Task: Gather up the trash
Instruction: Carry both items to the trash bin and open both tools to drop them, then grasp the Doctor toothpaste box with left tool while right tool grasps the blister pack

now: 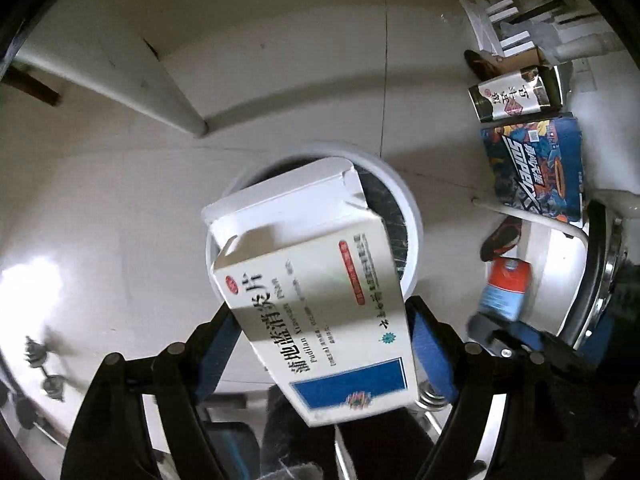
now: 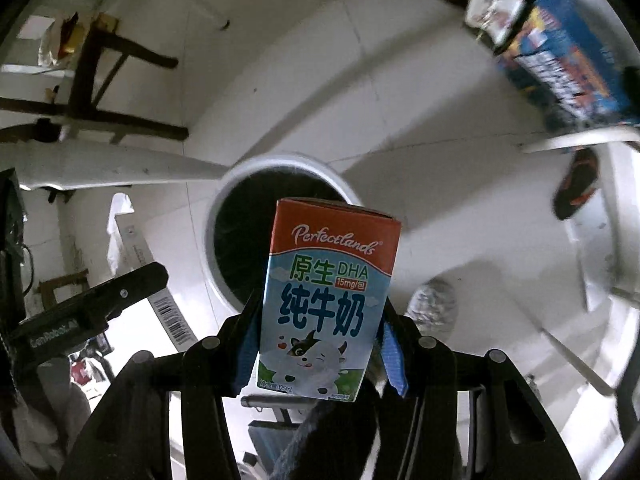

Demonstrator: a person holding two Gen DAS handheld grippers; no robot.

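My left gripper is shut on a white medicine box with blue print and an open flap, tilted above a round white trash bin with a black liner on the floor. My right gripper is shut on a small milk carton with an orange top and a cow picture, upright over the same bin. The milk carton and right gripper also show at the right of the left wrist view. The left gripper and medicine box show at the left of the right wrist view.
A blue printed box and a dark-and-white box lie on the floor at the right. A black and red shoe lies near a white chair frame. A white table leg and wooden chair legs stand at the left.
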